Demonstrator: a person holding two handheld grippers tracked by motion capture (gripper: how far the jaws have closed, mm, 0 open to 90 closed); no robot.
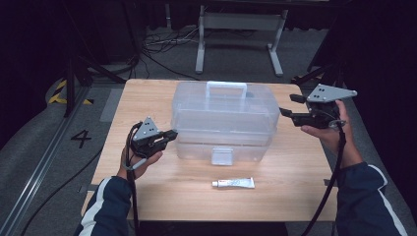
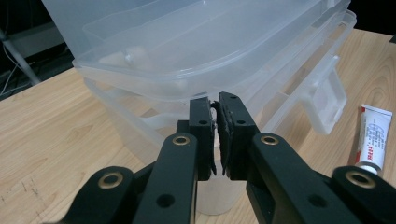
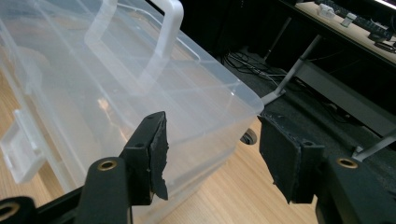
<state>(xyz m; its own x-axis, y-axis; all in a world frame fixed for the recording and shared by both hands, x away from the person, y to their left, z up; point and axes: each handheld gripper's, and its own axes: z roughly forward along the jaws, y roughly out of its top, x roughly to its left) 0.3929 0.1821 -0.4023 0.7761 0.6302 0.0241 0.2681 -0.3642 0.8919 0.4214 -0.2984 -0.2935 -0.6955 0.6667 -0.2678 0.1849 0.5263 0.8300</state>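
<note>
Step in hand: opening the clear plastic storage box (image 1: 223, 120), as I judge it, with the left gripper (image 1: 171, 134) steadying one end while the right gripper (image 1: 287, 111) comes in at the other
Doing it well: keep the left side pinned so the box does not slide on the surface (image 1: 147, 103); bring the right jaws square onto the lid rim before squeezing, since the plastic looks slick and thin
Left gripper: jaws together, pressed at the box's left end; whether they pinch a thin lip of the rim is hard to tell in the left gripper view
Right gripper: jaws apart, nothing between them, just off the box's right end near the lid edge
Box: mid-surface, lid down, handle (image 1: 226, 88) on top, front latch (image 1: 222, 155) facing the person
Tube (image 1: 234, 183): lying flat on the surface in front of the box, apart from both grippers
</note>
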